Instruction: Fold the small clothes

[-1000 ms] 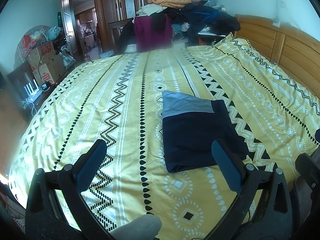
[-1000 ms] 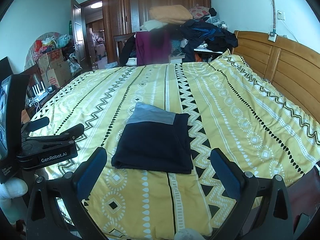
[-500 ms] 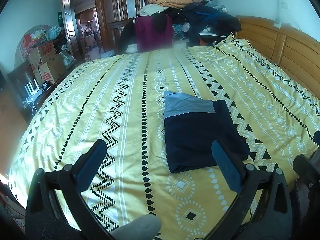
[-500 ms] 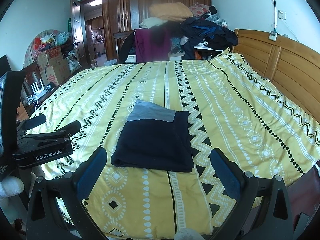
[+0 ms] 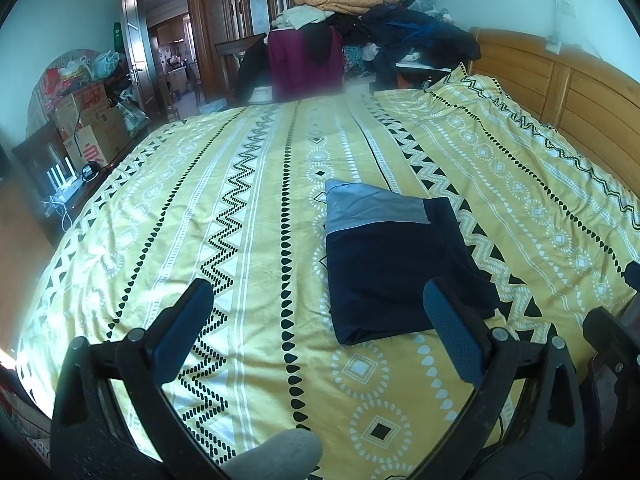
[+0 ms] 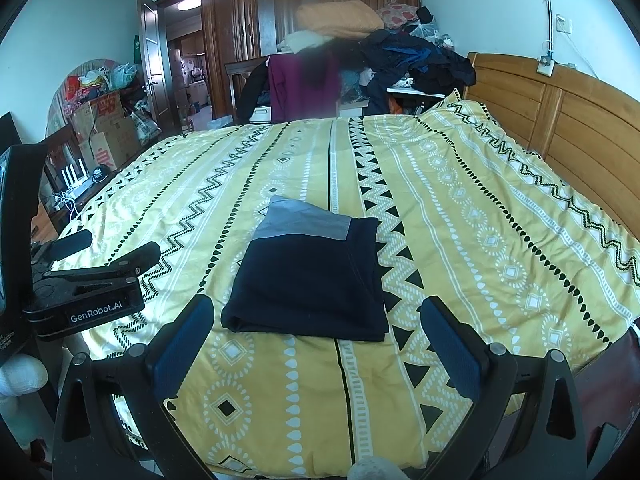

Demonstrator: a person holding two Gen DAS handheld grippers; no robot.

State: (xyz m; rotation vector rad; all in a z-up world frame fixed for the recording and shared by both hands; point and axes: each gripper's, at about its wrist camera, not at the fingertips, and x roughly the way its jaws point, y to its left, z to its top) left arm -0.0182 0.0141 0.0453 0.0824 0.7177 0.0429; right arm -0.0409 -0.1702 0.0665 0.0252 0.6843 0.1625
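Observation:
A folded navy garment (image 5: 396,268) with a grey band at its far end lies flat on the yellow patterned bedspread (image 5: 248,208); it also shows in the right wrist view (image 6: 312,276). My left gripper (image 5: 316,312) is open and empty, held above the bed's near edge, left of the garment. My right gripper (image 6: 316,324) is open and empty, just short of the garment's near edge. The left gripper's body (image 6: 92,280) shows at the left of the right wrist view.
A wooden headboard (image 6: 560,120) runs along the right. Piled clothes (image 6: 384,52) and a wardrobe (image 6: 280,8) stand beyond the bed's far end. Cardboard boxes (image 6: 104,128) and an open door (image 6: 156,64) are at the far left.
Both grippers have drawn back and lifted slightly; the garment has not moved and both stay open.

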